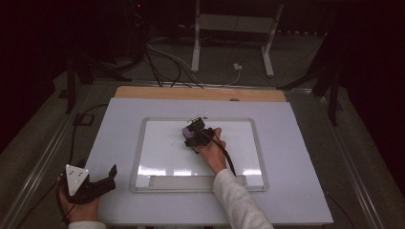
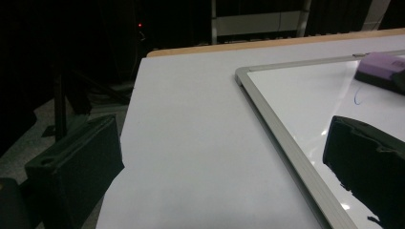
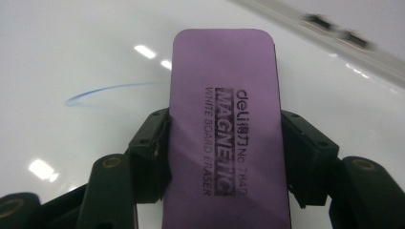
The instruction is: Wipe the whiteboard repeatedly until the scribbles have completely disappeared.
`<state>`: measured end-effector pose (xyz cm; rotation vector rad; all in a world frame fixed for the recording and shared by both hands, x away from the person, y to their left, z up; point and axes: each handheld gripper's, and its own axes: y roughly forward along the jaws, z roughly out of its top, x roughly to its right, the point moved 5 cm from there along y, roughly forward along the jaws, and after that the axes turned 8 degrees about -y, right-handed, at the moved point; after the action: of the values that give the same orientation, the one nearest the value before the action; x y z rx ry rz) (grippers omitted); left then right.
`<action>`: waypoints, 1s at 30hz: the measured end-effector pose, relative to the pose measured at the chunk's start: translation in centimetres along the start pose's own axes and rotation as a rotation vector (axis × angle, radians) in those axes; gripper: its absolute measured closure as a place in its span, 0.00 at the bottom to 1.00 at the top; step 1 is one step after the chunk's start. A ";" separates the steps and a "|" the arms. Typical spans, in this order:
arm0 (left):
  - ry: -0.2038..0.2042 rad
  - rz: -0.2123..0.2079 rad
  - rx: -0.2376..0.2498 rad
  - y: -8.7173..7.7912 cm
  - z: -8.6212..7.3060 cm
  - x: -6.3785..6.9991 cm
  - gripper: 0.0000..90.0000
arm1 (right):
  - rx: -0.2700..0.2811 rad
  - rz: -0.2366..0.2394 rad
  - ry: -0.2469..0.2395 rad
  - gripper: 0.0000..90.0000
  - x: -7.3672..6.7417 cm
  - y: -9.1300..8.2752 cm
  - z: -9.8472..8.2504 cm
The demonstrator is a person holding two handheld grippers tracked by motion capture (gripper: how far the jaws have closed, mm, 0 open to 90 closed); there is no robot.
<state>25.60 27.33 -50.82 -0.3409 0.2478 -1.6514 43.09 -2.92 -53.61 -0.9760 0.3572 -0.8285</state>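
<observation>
On whiteboard (image 1: 239, 157), upper middle: purple eraser (image 3: 224, 119), clamped across its width by right gripper (image 3: 224, 157) fingers; long axis forward. Blue pen stroke (image 3: 110, 91) just left. Left gripper (image 1: 102, 181) open, empty, far off.

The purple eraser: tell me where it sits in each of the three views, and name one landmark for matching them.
High view: the purple eraser is just above centre, on the whiteboard, in the right tongs.
Left gripper view: far right edge, upper part, lying on the board.
Right gripper view: centre, upright in the picture, clamped on both long sides.
Shared landmark: the thin blue pen stroke beside the eraser, also seen at.
</observation>
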 end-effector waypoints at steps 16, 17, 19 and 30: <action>-0.001 -0.001 0.000 0.0 0.0 0.0 0.01 | -0.015 -0.010 0.004 0.46 -0.5 0.3 0.7; 0.000 -0.001 0.000 0.0 0.0 0.0 0.01 | -0.006 0.041 -0.029 0.46 -1.2 0.4 0.8; 0.003 -0.001 -0.002 0.0 0.0 0.1 0.01 | 0.006 0.112 -0.117 0.46 -2.8 0.3 1.0; -0.006 0.001 0.004 -0.2 0.0 -0.2 0.01 | -0.029 -0.041 0.037 0.46 -0.4 0.7 1.3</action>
<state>25.43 27.57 -50.77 -0.3422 0.2402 -1.6494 43.90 -1.66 -53.54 -0.9987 0.3825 -0.8814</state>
